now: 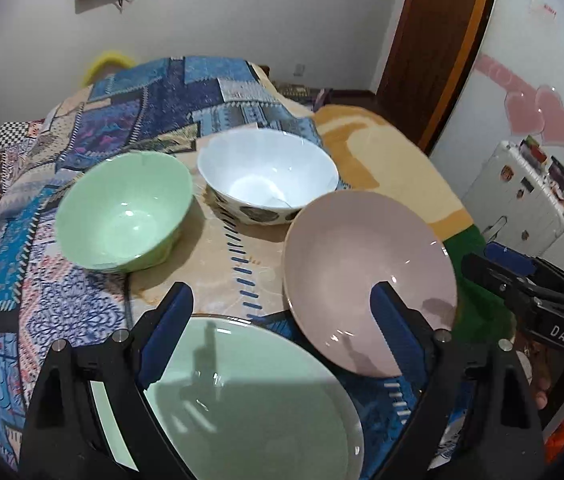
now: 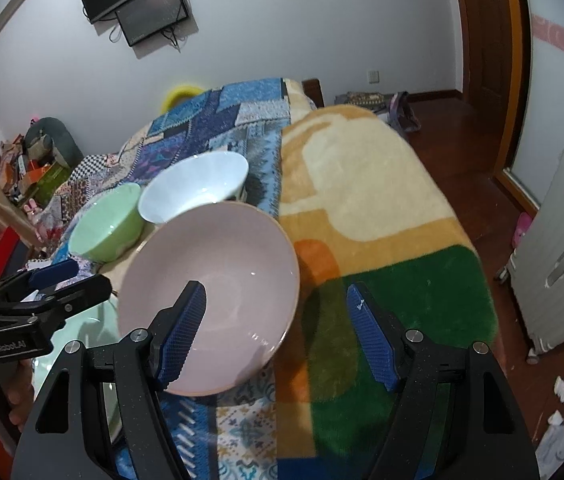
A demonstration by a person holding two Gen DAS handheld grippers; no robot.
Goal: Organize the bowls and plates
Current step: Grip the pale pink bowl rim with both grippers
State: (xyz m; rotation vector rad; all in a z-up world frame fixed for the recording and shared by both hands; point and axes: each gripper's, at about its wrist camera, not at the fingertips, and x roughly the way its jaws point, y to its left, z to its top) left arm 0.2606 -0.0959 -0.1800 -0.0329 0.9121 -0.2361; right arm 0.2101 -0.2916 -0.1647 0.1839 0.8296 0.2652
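Plates (image 1: 369, 288) & bowls (image 1: 122, 212) were all unstacked, 0 sorted imo; we had both grippers (image 1: 282, 312) (image 2: 276, 316) spread wide, holding nothing.

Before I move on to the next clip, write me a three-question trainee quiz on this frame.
1. True or false: the left gripper is clamped on the green plate.
2. Which dish lies nearest the right gripper?
A. green bowl
B. white bowl
C. pink plate
3. Fill in: the dishes sit on a patchwork ____.

Key
1. False: its jaws stand apart above the green plate and nothing is gripped.
2. C: the pink plate lies just beyond its left finger; both bowls are farther back.
3. quilt
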